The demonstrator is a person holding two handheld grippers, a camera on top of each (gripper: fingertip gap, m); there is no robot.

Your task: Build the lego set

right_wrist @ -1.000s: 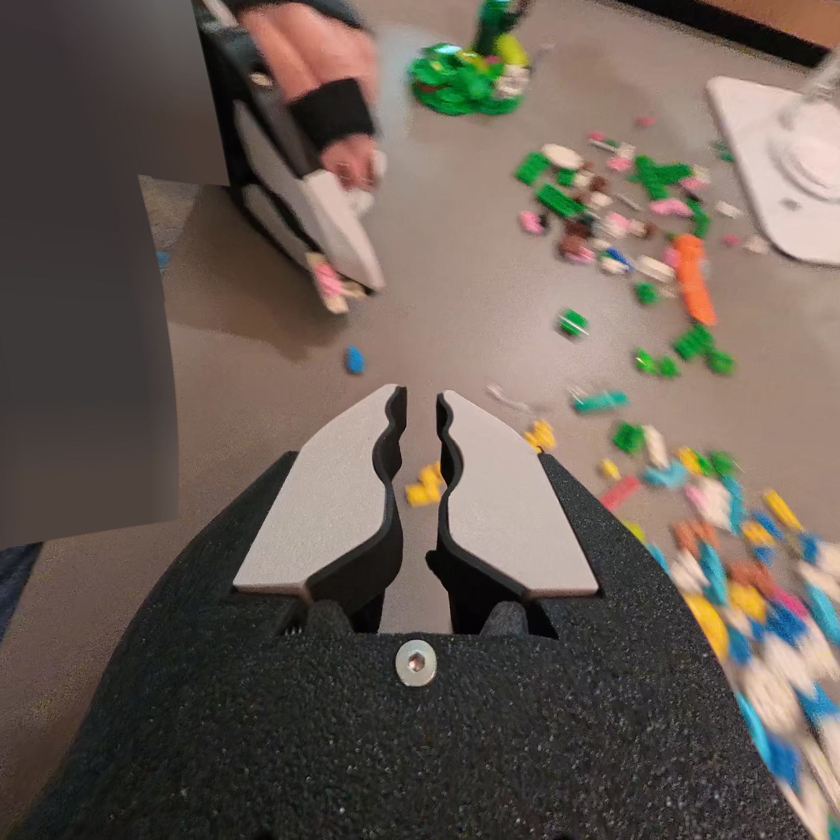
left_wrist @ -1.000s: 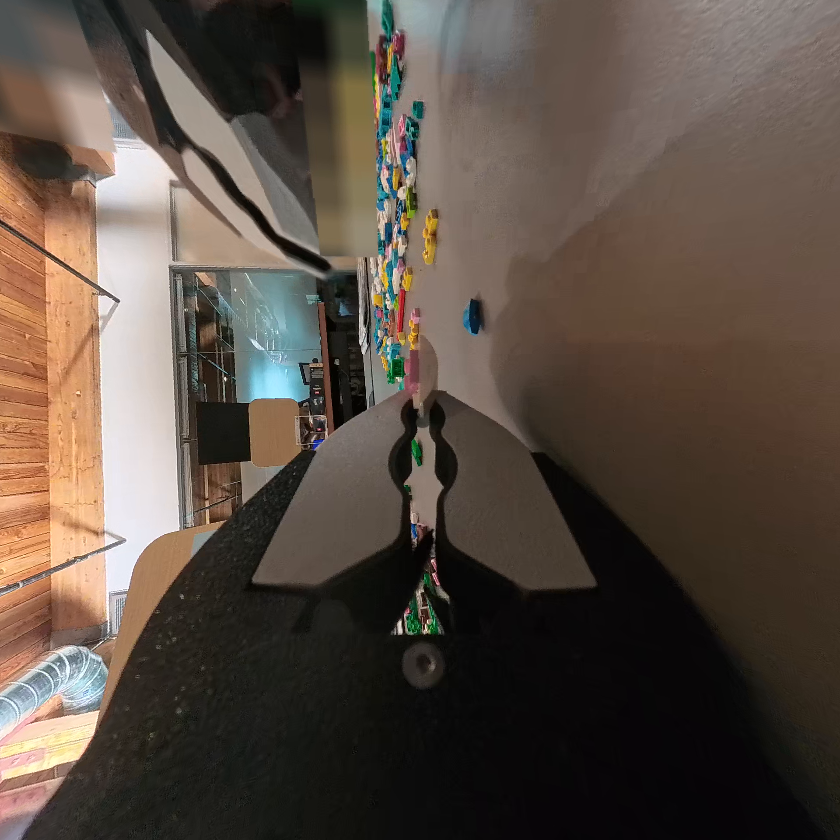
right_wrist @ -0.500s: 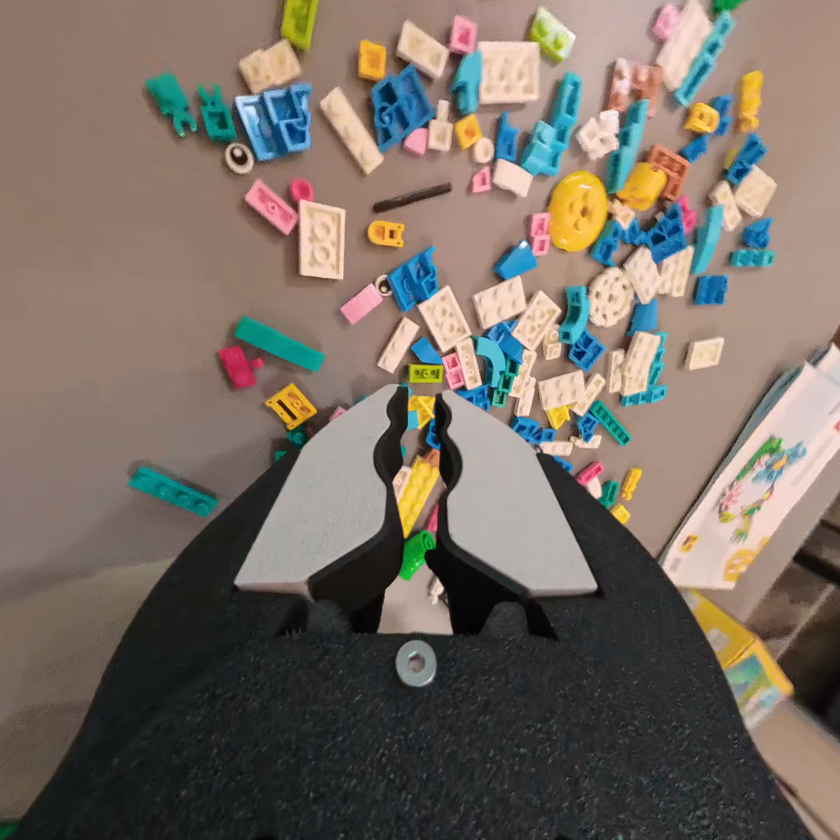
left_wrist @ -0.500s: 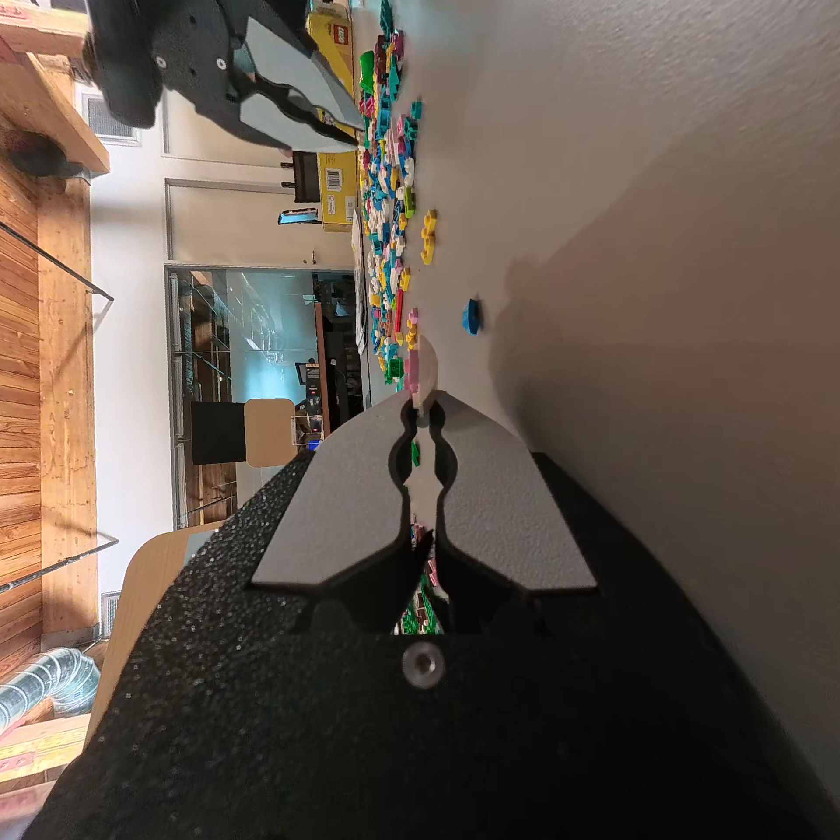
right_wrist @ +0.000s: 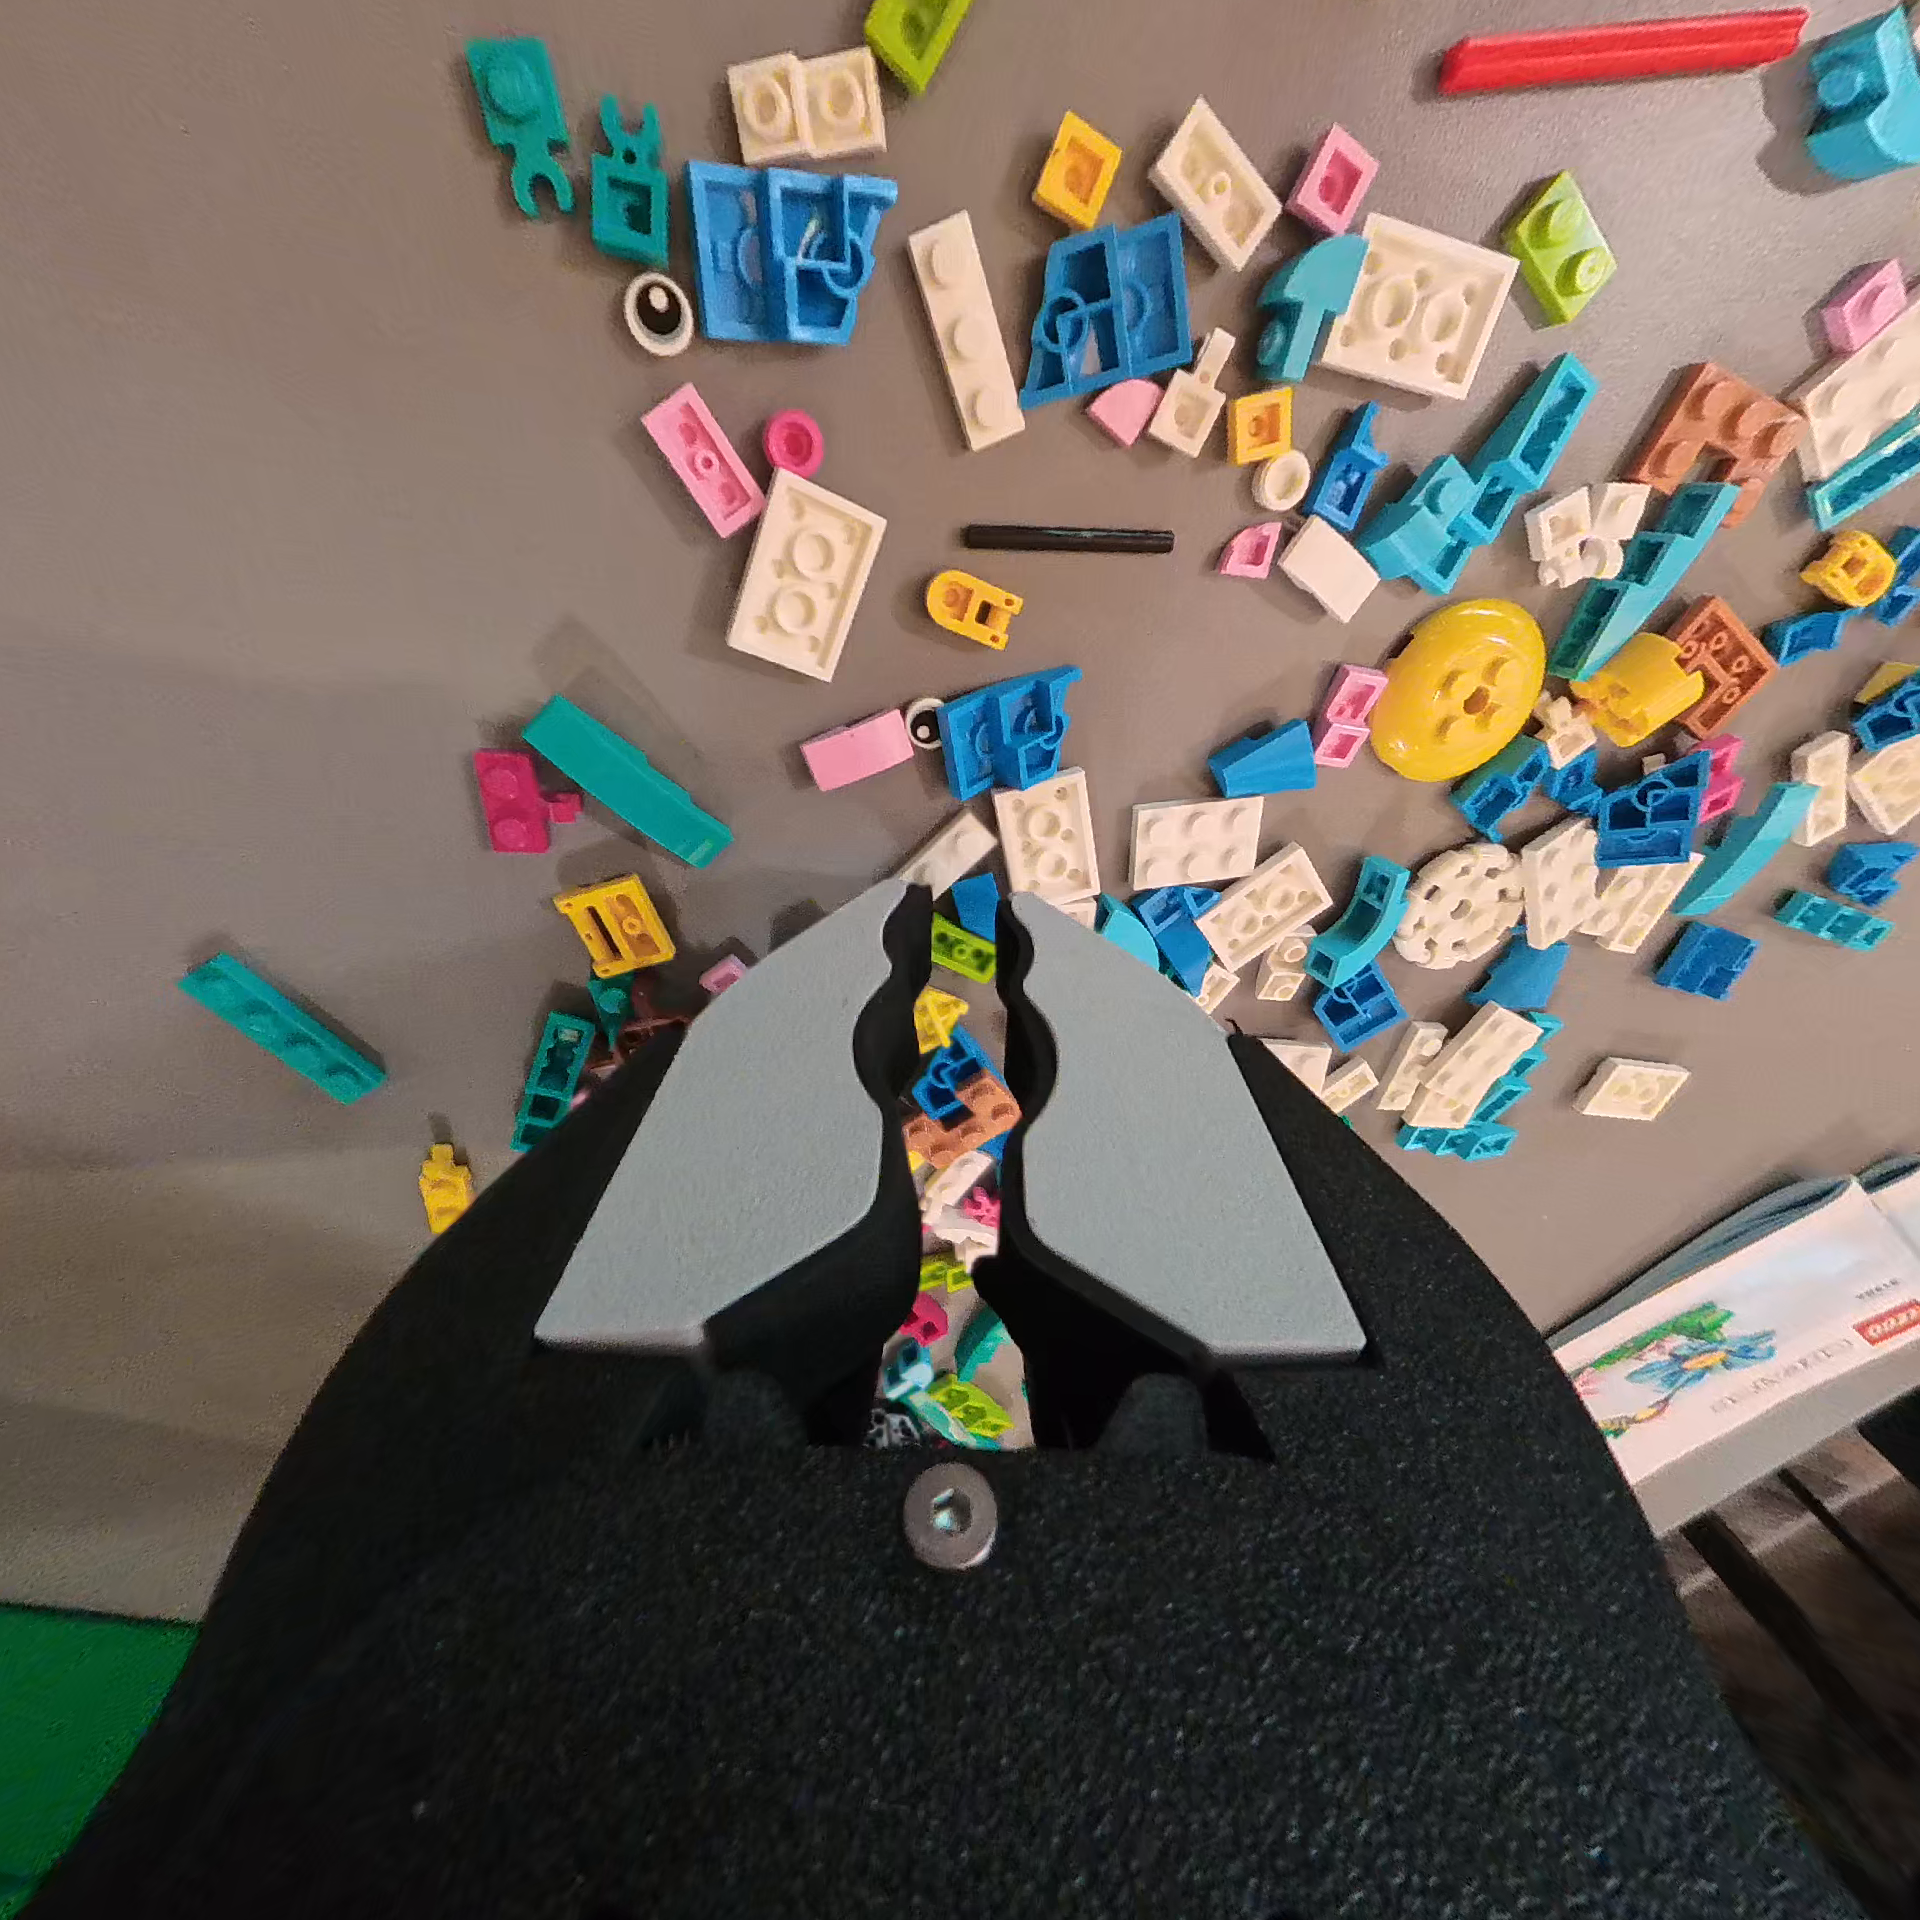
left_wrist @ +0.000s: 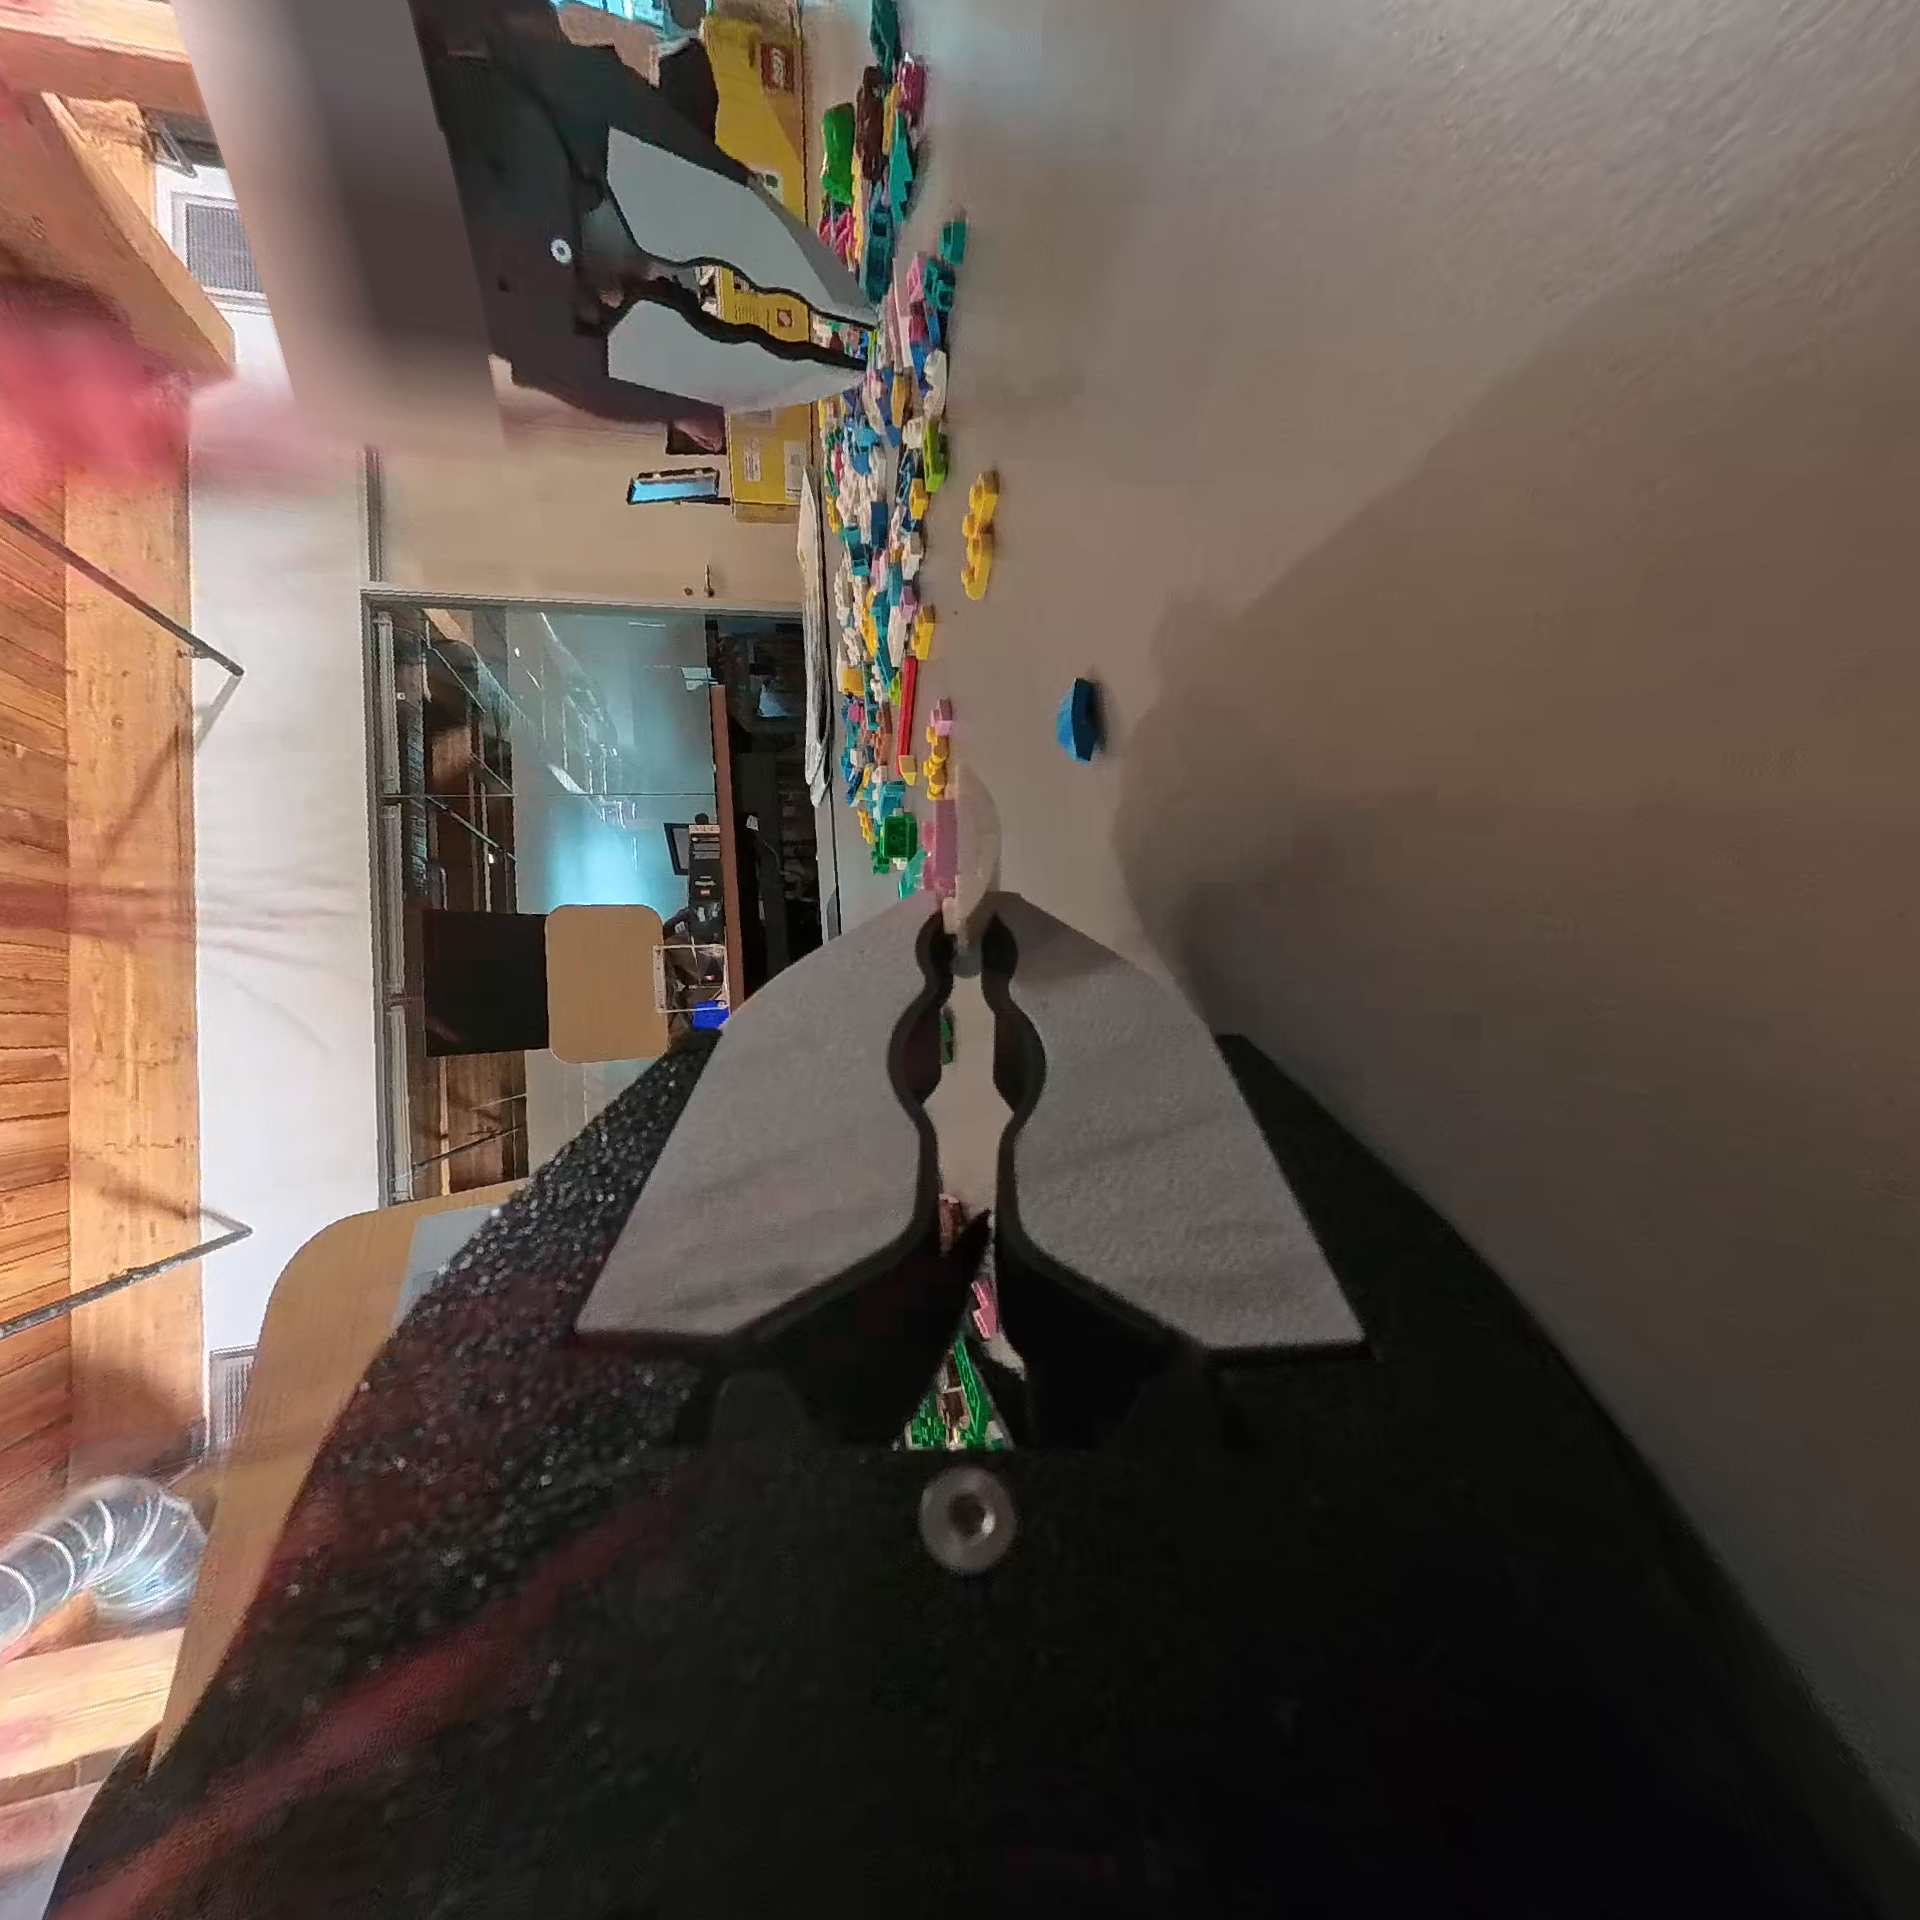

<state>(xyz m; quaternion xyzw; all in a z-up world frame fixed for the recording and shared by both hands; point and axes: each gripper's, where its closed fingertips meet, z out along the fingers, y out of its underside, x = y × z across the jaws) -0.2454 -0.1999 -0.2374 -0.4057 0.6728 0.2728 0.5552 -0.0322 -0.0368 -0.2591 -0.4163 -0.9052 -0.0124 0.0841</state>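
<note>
My left gripper (left_wrist: pixel 966 914) is shut on a small white and pink plate piece (left_wrist: pixel 966 847), held just above the grey table (left_wrist: pixel 1455 520). A blue brick (left_wrist: pixel 1078 719) and yellow pieces (left_wrist: pixel 979 530) lie beyond it. My right gripper (right_wrist: pixel 961 904) hangs over the pile of loose bricks (right_wrist: pixel 1247 520), its jaws a narrow gap apart and empty. A lime plate (right_wrist: pixel 961 951) lies under its tips. The right gripper also shows in the left wrist view (left_wrist: pixel 748 301), above the pile.
A yellow round dish (right_wrist: pixel 1460 691), a black rod (right_wrist: pixel 1070 538) and a teal bar (right_wrist: pixel 623 779) lie among the bricks. An instruction booklet (right_wrist: pixel 1745 1340) lies at the table's edge. A yellow box (left_wrist: pixel 764 125) stands behind the pile. My hands' fingertips stand some 25 cm from each other.
The right gripper swung away from the left gripper to the brick pile and has come down closer to it. The left gripper has kept still with its piece.
</note>
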